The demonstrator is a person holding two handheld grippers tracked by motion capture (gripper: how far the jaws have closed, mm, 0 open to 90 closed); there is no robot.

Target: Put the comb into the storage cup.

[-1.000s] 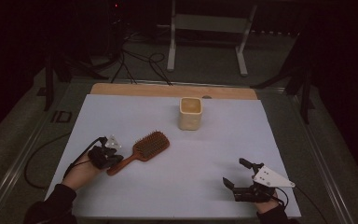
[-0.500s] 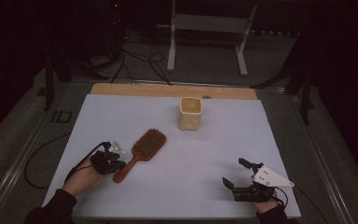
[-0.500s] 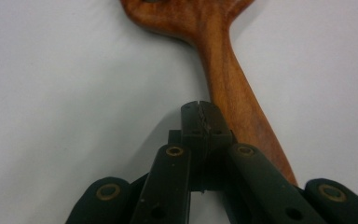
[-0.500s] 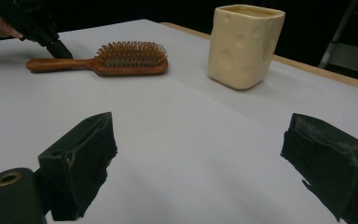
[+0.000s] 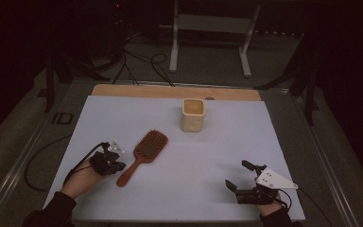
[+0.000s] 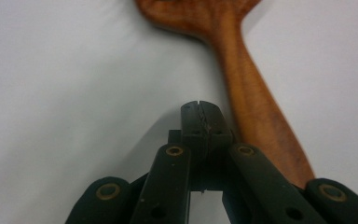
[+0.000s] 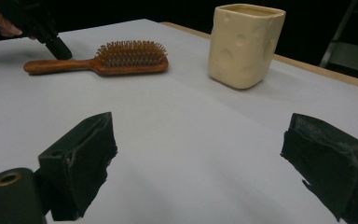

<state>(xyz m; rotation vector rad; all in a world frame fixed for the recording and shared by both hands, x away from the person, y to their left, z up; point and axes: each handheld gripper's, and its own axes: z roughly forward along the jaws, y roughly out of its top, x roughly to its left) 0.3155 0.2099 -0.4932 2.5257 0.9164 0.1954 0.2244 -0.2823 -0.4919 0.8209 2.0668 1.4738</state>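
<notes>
- Two tools are seen: the left tool (image 5: 115,158) is shut on nothing, tips beside the hairbrush (image 5: 142,151) handle, apparently to nudge it.
- The right tool (image 5: 246,178) is held wide open, empty, resting on the desk (image 5: 227,146), well apart from the cup (image 5: 193,114).

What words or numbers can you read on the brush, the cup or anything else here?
None: no words, numbers or signs can be read anywhere.
The wooden hairbrush is plain wood with no label.
The cream cup has round dimples, no writing.
The white table cover is blank.
The left gripper and right gripper carry no readable marks.
</notes>
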